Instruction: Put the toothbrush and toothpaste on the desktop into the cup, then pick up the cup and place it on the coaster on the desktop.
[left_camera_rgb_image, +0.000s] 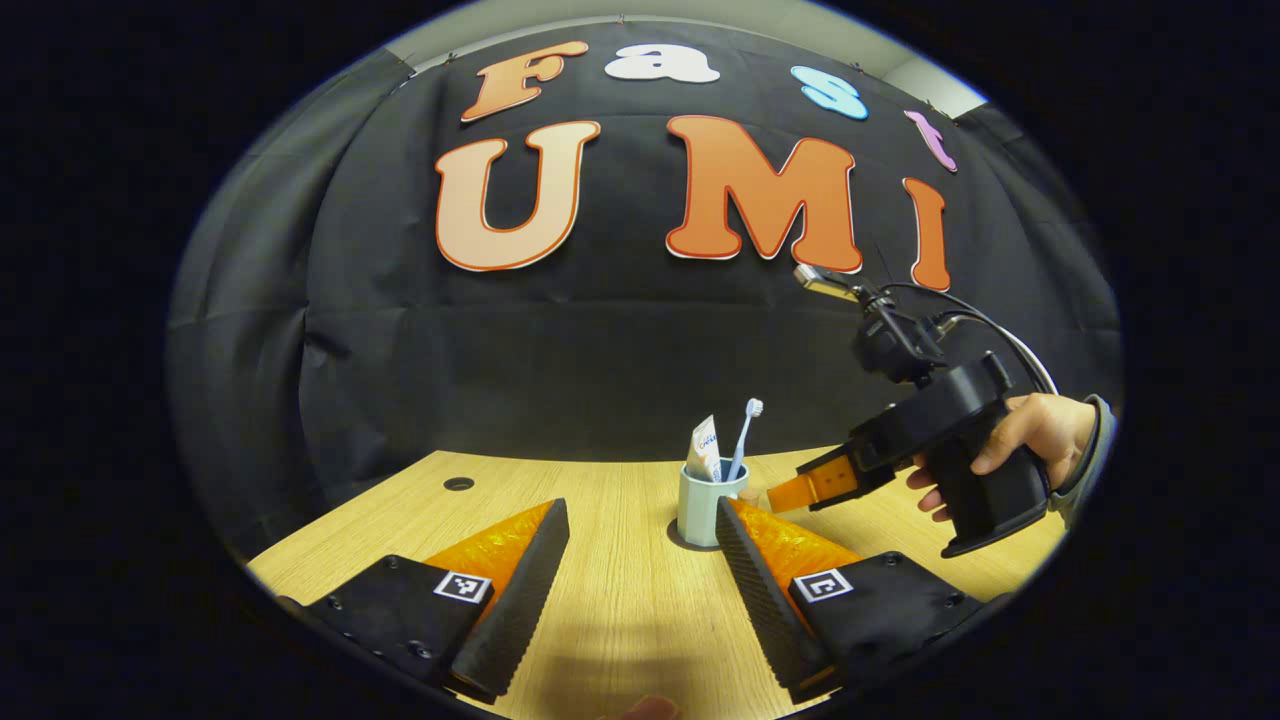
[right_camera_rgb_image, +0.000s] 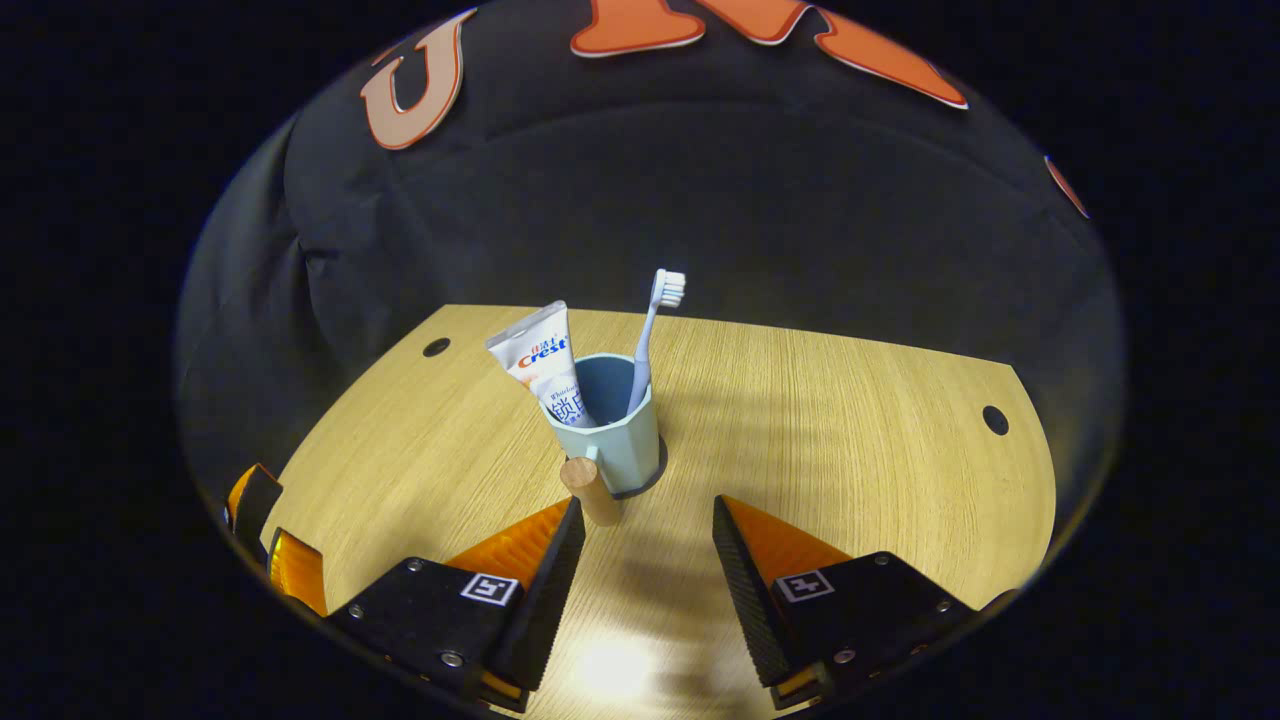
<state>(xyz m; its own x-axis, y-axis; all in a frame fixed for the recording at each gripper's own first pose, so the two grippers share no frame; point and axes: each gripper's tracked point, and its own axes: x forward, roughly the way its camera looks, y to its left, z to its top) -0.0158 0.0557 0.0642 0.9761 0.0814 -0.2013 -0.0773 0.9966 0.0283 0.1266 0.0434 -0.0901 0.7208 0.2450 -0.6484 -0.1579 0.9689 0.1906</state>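
In the right gripper view we see the cup standing upright on the wooden worktop, on a dark round coaster that shows at its base. The toothpaste leans in the cup on one side and the toothbrush stands bristles-up on the other. The cup's wooden handle points toward our right tool, whose fingers are spread wide and hold nothing, just short of the cup. Our left tool is wide apart and empty too, with the cup just beyond its fingers. In the left gripper view a hand holds the right tool beside the cup.
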